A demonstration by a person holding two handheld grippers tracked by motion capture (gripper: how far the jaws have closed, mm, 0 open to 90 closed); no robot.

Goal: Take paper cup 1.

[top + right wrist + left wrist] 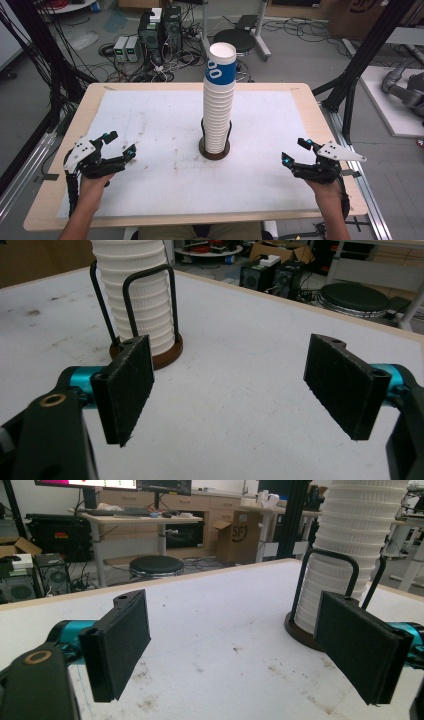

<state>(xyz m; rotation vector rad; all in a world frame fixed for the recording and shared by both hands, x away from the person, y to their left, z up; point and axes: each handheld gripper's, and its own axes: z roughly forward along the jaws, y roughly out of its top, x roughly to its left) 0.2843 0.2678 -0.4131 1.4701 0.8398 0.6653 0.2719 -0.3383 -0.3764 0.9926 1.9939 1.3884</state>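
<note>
High view: the stack of cups (219, 105) stands upright in its holder (215, 150) mid-bench, between the left tool (120, 144) and right tool (295, 151), about equally far from each.

Left gripper view: jaws wide, empty; stack far right on the stained white bench (225, 630).

Right gripper view: jaws wide, empty; stack (135, 290) far left; room cluttered behind.

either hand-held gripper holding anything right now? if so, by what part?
Nothing is held. The left hand-held gripper and right hand-held gripper both stand open and empty, apart from the cup stack in its holder.
</note>
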